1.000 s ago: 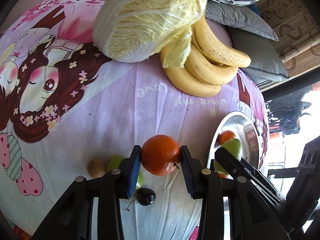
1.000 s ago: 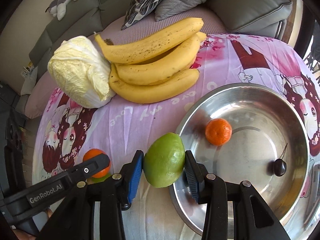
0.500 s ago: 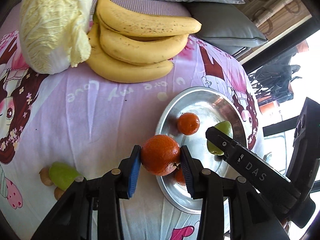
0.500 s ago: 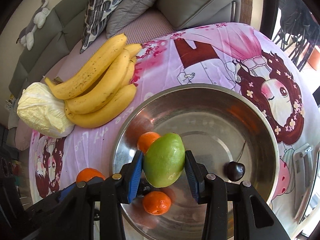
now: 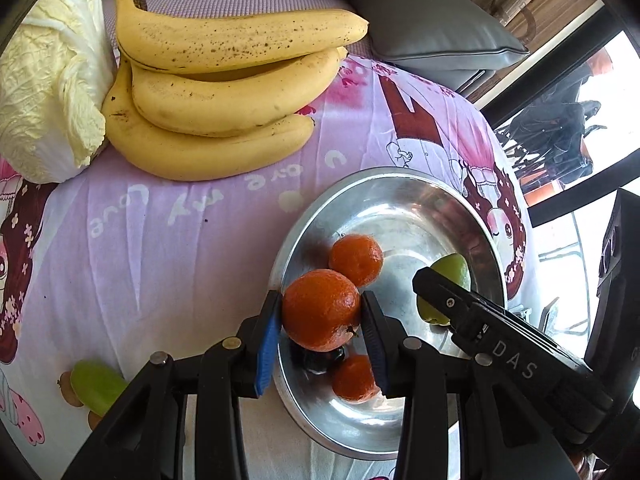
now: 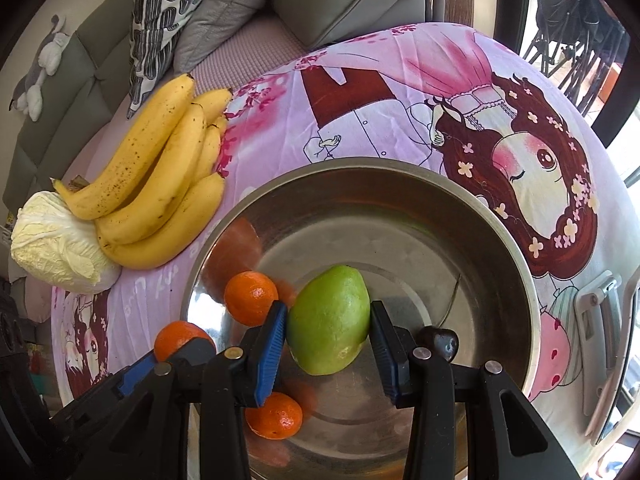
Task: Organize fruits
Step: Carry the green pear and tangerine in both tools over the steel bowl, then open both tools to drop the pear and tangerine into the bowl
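A: Bright daylight pours in from the window (image 5: 600, 92), which is blown out white.

B: Sharp focus; the steel bowl (image 6: 400, 184) shows soft glare, and fisheye edges curve into black.

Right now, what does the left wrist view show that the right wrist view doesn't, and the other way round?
Only the left wrist view shows the green fruit and small brown fruits lying on the cloth outside the bowl.

Only the right wrist view shows the plush toy on the sofa and the dark cherry in plain sight.

Both show the steel bowl with two loose mandarins, the bananas, the cabbage, the left gripper clamping an orange and the right gripper clamping a green fruit.
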The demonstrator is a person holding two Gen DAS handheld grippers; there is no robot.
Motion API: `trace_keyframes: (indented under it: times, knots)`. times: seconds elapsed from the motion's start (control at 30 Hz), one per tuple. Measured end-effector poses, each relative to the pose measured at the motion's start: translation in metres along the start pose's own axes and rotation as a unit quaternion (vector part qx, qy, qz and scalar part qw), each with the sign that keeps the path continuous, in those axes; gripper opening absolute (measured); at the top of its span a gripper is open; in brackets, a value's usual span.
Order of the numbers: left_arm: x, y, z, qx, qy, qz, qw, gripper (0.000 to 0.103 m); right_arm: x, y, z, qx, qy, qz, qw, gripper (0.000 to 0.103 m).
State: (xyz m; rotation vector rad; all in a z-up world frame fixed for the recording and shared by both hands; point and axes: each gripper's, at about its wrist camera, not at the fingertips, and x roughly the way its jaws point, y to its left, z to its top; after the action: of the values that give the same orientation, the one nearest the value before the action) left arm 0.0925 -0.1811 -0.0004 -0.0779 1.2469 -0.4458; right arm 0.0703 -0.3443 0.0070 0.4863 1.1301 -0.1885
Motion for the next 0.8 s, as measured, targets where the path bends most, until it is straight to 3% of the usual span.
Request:
trace_keyframes:
  times: [0.5, 0.8]
  knots:
    - [0.006, -0.002, -0.002, 0.005, 0.013, -0.008, 0.9999, 0.041, 0.009, -0.007, -0.003, 0.010, 0.017, -0.011, 1.000, 0.045]
    - [-0.008, 0.000, -0.001, 0.003, -0.002, 0.005, 1.0000, 0.041, -0.002, 0.000, -0.002, 0.001, -0.004, 0.003, 1.000, 0.045]
